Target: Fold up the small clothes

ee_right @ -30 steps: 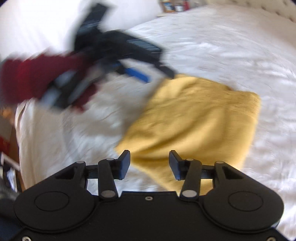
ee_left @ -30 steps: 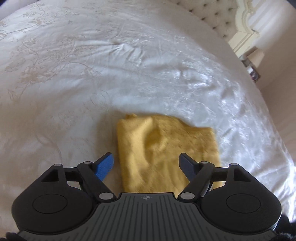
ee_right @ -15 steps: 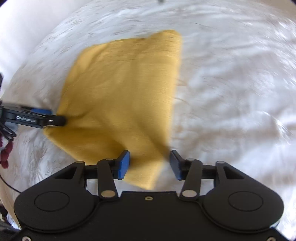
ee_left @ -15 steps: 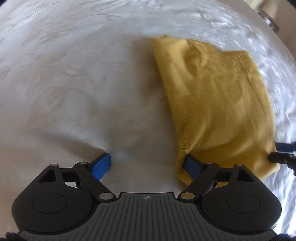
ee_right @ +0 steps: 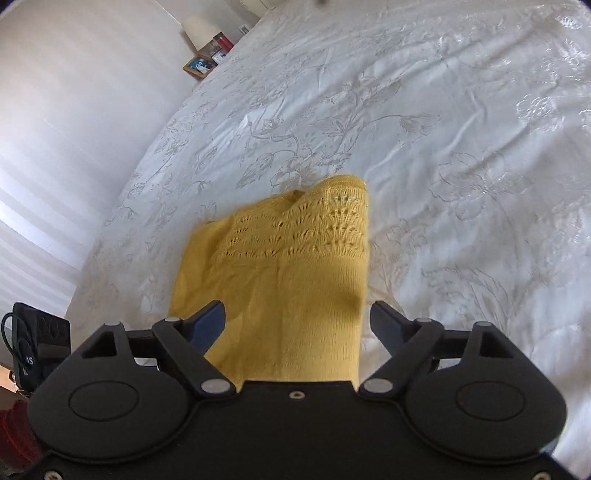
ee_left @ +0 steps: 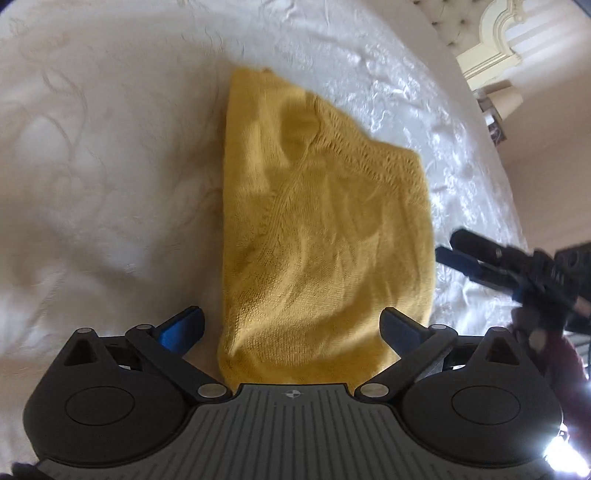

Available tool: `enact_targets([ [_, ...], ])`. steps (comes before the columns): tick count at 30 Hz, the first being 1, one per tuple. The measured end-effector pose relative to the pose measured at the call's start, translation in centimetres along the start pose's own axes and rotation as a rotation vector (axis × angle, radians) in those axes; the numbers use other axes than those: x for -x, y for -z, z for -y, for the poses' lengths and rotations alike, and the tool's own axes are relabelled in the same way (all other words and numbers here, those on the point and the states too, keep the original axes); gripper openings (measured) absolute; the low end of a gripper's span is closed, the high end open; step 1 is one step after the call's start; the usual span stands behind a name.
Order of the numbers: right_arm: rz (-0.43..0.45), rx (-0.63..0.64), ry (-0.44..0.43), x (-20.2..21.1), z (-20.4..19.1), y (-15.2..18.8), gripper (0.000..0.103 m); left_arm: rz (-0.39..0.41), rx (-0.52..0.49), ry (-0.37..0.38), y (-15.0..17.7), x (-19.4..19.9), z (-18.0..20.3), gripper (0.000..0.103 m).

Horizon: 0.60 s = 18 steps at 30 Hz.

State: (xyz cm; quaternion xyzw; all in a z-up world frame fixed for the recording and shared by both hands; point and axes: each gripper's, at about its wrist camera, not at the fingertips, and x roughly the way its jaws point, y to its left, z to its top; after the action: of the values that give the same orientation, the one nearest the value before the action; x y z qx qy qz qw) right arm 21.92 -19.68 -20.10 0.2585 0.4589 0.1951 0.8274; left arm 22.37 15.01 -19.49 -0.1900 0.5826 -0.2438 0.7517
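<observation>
The yellow knitted garment [ee_left: 325, 229] lies folded on the white bedspread [ee_left: 110, 166] of the bed, and its lace-pattern part [ee_right: 306, 229] is at the far end in the right wrist view. The left hand-held gripper [ee_left: 291, 328] is over the near edge of the garment. Its jaws are opening and stand very wide; the cloth is between them, but the blue pads [ee_left: 183, 328] do not press on it. The right hand-held gripper [ee_right: 297, 325] is over the other near part of the garment. Its jaws are opening too, wide apart on both sides of the cloth, without any hold on it. In the left wrist view the right hand-held gripper [ee_left: 461, 254] is seen just beside the right edge of the garment. A lamp [ee_right: 201, 31] and a small picture frame [ee_right: 200, 66] stand beside the bed.
</observation>
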Motion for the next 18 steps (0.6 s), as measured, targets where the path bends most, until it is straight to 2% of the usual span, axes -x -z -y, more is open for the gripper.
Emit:
enact_targets([
  [4,-0.065,-0.048,-0.042,-3.4,1.6,-0.7,0.090,-0.006,-0.012,0.049,-0.9,-1.8,0.1,0.103],
  [6,-0.094,-0.077,-0.092,-5.1,2.1,-0.9,0.091,-0.002,-0.003,0.074,-1.6,-2.4,0.0,0.103],
  [8,-0.099,-0.100,-0.146,-6.5,2.1,-1.3,0.095,0.006,-0.009,0.097,-2.1,-3.1,0.2,0.103],
  [9,-0.098,-0.113,-0.171,-7.1,2.0,-1.5,0.101,0.007,-0.017,0.104,-2.4,-3.4,0.4,0.103],
  [10,-0.093,-0.124,-0.194,-7.6,1.8,-1.7,0.103,0.006,-0.027,0.110,-2.7,-3.7,0.5,0.103],
  [12,-0.092,-0.147,-0.226,-8.5,1.6,-1.9,0.103,0.002,-0.046,0.119,-3.1,-4.1,0.9,0.103],
  [15,-0.095,-0.171,-0.227,-8.6,1.8,-1.9,0.103,-0.021,-0.047,0.138,-3.4,-4.2,1.1,0.102],
  [16,-0.098,-0.177,-0.225,-8.5,1.8,-1.9,0.097,-0.025,-0.030,0.136,-3.4,-4.1,1.0,0.099],
  [17,-0.104,-0.179,-0.205,-8.3,1.9,-2.0,0.092,-0.025,-0.017,0.128,-3.3,-4.0,0.9,0.090],
  [18,-0.110,-0.176,-0.180,-8.1,1.8,-1.9,0.076,-0.025,-0.003,0.122,-3.2,-3.8,0.8,0.084],
])
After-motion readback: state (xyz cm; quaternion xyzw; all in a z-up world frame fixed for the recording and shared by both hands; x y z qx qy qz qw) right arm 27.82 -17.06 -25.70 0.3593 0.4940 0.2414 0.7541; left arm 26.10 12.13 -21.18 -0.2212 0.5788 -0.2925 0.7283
